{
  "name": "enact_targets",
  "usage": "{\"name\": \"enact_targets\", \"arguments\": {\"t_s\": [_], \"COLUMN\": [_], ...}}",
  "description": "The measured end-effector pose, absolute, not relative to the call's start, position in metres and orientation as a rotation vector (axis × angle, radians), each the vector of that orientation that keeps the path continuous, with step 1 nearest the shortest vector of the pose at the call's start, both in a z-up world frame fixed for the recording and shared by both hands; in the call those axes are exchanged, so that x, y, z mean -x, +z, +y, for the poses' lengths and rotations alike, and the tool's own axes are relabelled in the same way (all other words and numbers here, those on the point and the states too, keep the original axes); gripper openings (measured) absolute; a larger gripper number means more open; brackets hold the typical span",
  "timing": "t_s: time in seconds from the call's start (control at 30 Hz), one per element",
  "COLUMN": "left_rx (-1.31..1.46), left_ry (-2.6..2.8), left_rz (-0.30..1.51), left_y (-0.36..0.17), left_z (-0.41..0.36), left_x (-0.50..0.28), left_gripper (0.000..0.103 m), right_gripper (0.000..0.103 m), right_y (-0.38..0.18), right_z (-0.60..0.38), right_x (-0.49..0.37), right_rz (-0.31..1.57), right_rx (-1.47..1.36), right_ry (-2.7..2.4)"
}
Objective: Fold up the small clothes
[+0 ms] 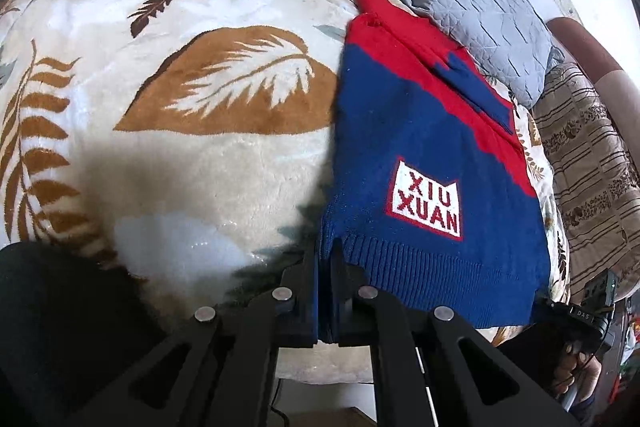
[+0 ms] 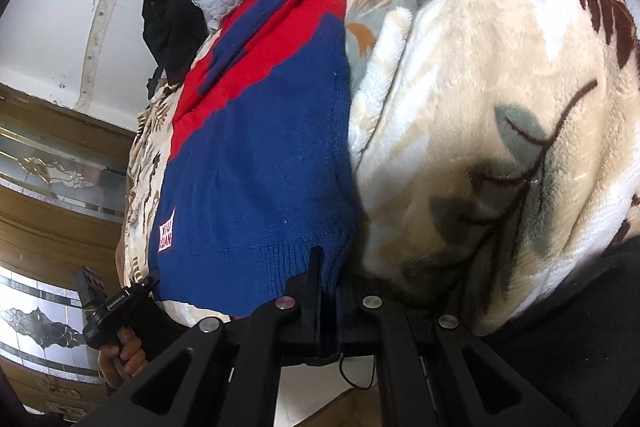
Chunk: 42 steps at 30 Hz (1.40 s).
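Left tongs clamped on hem of blue-red sweater (white XIU XUAN patch), flat on leaf-print blanket.

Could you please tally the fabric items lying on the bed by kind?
Sweater: 1
Leaf-print blanket: 1
Grey quilted pillow: 1
Black garment: 1
Striped brown cover: 1
Total: 5

A leaf-patterned fleece blanket covers the bed; a grey quilted pillow and black garment lie far.
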<state>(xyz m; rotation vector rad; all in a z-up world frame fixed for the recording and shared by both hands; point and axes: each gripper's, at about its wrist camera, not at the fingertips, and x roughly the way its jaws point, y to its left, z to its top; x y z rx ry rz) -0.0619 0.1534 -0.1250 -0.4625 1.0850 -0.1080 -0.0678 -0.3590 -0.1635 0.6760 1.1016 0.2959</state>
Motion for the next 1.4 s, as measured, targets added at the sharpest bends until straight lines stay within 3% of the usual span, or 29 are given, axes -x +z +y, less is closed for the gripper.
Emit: {"name": "enact_targets", "arguments": {"t_s": [1.4], "left_rx": [0.411], "left_ry": [-0.089], "left_rz": [1.076], "left_y": [-0.1231], "left_z": [0.1459], "left_x": [0.0621], "left_gripper": [0.005], "right_gripper": [0.007], "right_y": [-0.1649], "right_z": [-0.3555], "right_x": [0.0709], "right_rz": [1.077], "right_rx": [-0.643], "right_ry": [0.296]}}
